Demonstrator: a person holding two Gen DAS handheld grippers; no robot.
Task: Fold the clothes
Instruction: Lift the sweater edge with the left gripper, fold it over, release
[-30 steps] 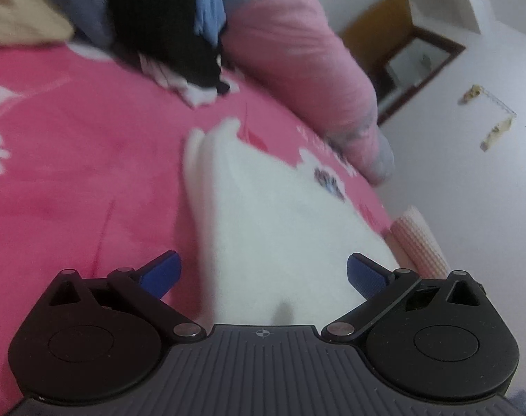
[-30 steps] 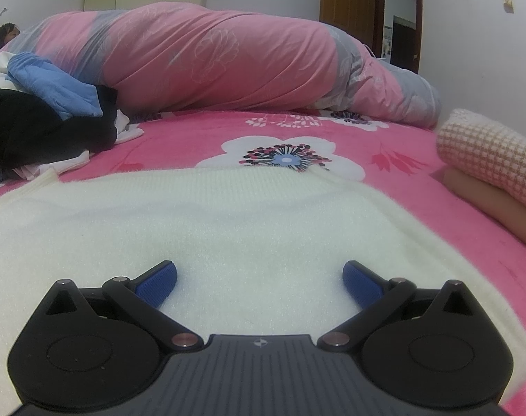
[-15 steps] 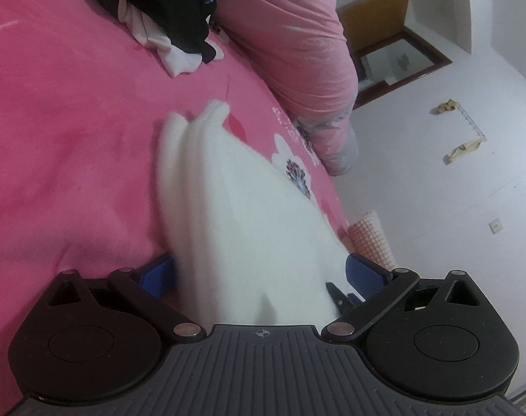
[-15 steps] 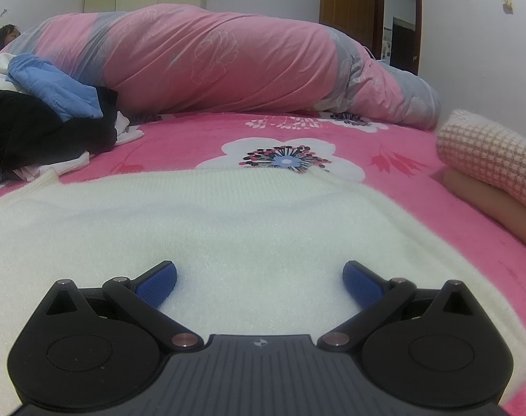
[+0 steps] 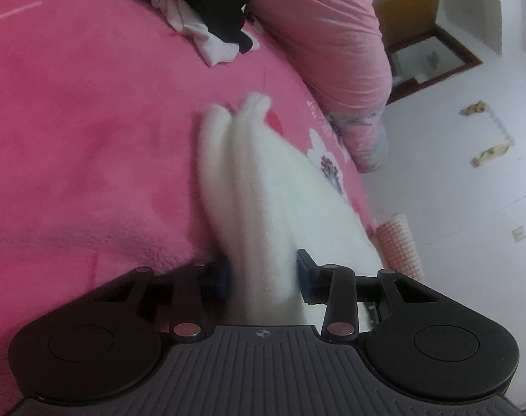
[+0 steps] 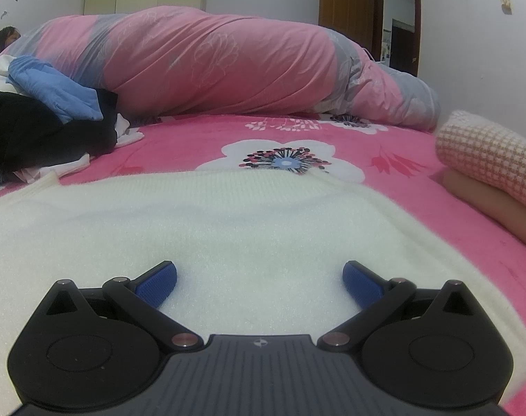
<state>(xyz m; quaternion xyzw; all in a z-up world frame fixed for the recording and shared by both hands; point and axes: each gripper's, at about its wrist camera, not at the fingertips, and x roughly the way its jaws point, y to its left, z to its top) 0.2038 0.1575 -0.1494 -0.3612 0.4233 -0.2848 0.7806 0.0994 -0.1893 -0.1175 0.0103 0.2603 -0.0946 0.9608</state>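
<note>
Left wrist view is blurred and tilted, so the white sweater's (image 5: 263, 187) edge reads as soft folds, its near end hidden behind the left tongs (image 5: 263, 279). Those jaws are closing, blue pads pressing a bunched ridge of knit. Right tongs (image 6: 259, 279) spread wide apart over the flat sweater (image 6: 228, 222), gripping nothing. Sweater lies on the pink bed (image 6: 401, 176); dark clothes pile (image 6: 37, 131) at ten o'clock, cut off.

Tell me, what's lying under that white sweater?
The white sweater is spread on the pink flowered blanket, partly covering a printed flower. Whatever lies beneath its middle is hidden.
</note>
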